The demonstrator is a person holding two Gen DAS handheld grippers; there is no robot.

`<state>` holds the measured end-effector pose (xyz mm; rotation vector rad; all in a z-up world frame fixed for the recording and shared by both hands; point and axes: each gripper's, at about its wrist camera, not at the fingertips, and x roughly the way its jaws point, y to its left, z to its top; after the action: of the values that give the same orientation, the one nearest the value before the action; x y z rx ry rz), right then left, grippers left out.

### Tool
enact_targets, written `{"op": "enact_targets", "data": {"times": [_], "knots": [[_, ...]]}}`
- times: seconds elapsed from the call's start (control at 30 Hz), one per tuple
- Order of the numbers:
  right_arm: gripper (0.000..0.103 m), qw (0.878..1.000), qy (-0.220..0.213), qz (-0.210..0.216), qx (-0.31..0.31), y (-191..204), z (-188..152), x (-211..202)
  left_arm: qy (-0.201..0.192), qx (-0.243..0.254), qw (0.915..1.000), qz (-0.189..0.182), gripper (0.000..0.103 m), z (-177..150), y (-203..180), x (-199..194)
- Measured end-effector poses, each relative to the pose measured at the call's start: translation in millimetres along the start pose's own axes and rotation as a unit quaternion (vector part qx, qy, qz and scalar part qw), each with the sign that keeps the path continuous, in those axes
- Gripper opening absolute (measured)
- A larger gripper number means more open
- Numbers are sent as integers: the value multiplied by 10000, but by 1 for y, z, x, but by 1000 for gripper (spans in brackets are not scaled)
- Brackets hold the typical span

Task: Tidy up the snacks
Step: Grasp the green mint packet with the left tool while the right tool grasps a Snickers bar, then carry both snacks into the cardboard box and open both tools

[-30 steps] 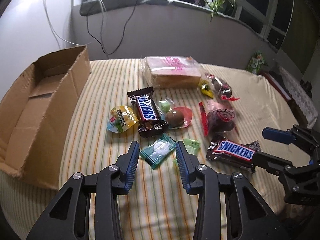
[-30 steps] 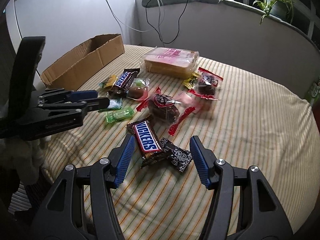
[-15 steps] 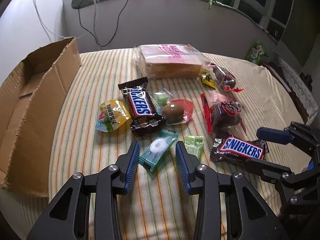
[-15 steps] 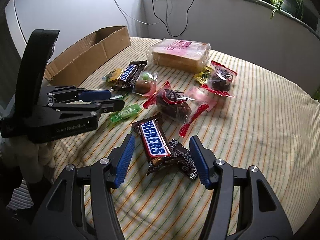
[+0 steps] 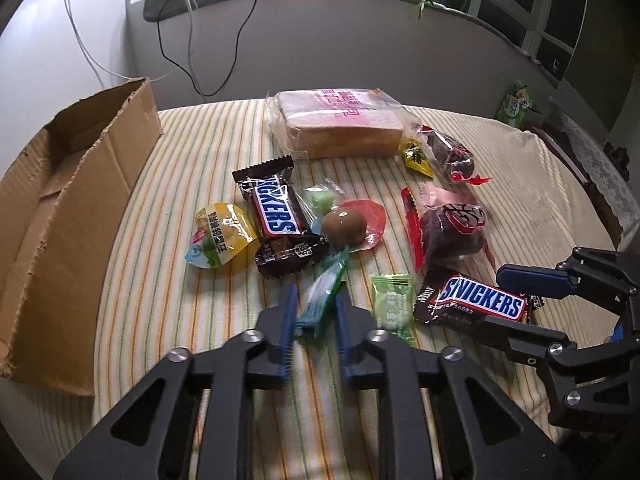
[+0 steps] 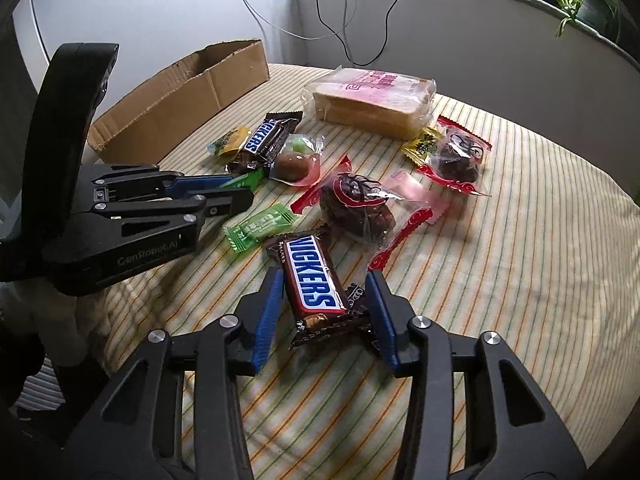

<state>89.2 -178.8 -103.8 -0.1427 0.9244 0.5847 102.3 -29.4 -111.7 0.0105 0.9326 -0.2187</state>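
Wrapped snacks lie scattered on a striped tablecloth [image 5: 168, 296]. My left gripper [image 5: 314, 316] has its jaws narrowed around a teal candy packet [image 5: 322, 296], which looks tilted up between them; motion blur hides whether they grip it. My right gripper [image 6: 326, 304] is open with a Snickers bar [image 6: 312, 276] lying between its fingers on the cloth. That bar also shows in the left wrist view [image 5: 476, 302]. A green candy packet [image 5: 390, 306] lies between the two grippers.
An open cardboard box [image 5: 60, 208] stands at the left edge of the table. A second Snickers bar [image 5: 274, 208], a yellow jelly cup [image 5: 220, 234], a brown egg pack [image 5: 346, 226], two red-wrapped cakes [image 5: 452, 228] and a bagged bread loaf [image 5: 340, 124] lie farther back.
My left gripper moved forward and narrowed its jaws around the teal packet, which now stands tilted. My right gripper moved forward so the Snickers bar lies between its fingers.
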Motion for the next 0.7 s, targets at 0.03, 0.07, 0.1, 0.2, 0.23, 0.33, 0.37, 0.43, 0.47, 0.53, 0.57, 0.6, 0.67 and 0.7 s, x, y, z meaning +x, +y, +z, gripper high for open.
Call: {"op": "enact_targets", "data": {"times": [0.03,0.07,0.1,0.2,0.23,0.33,0.37,0.43,0.47,0.53,0.57,0.6,0.67,0.7], "knots": [[44,10000,5,9,-29,0,0,0,-6,11,10000,4,12,0,0,0],[44,10000,19,14,-69,1,0,1,-12,13,10000,-1,11,0,1,0],[44,9999,48,3,-129,2,-1,3,-19,-10,10000,-10,10,0,2,0],[44,9995,146,-13,-273,4,1,9,-42,-83,9999,-41,8,-1,4,0],[44,9994,171,8,-308,5,1,11,-52,-75,10000,-30,8,-1,3,0],[34,9993,183,38,-339,5,2,16,-83,-81,9999,-14,7,-2,2,-1],[29,9993,189,66,-326,5,2,16,-87,-86,9999,-23,7,-2,2,-1],[29,9993,180,95,-301,3,1,14,-118,-120,9999,-40,7,-3,3,-3],[29,9994,175,102,-294,3,0,13,-124,-129,9998,-49,6,-4,4,-3],[29,9995,138,117,-243,3,-2,10,-147,-172,9997,-68,6,-5,5,-5],[29,9996,128,138,-207,2,-2,8,-164,-203,9996,-72,6,-5,6,-7],[29,9997,107,163,-173,2,-3,5,-194,-243,9995,-87,6,-6,7,-9],[29,9997,48,169,-156,3,-3,-1,-264,-281,9992,-105,5,-7,8,-15],[29,9998,12,163,-153,4,-3,-5,-307,-303,9990,-119,5,-7,9,-19]]}}
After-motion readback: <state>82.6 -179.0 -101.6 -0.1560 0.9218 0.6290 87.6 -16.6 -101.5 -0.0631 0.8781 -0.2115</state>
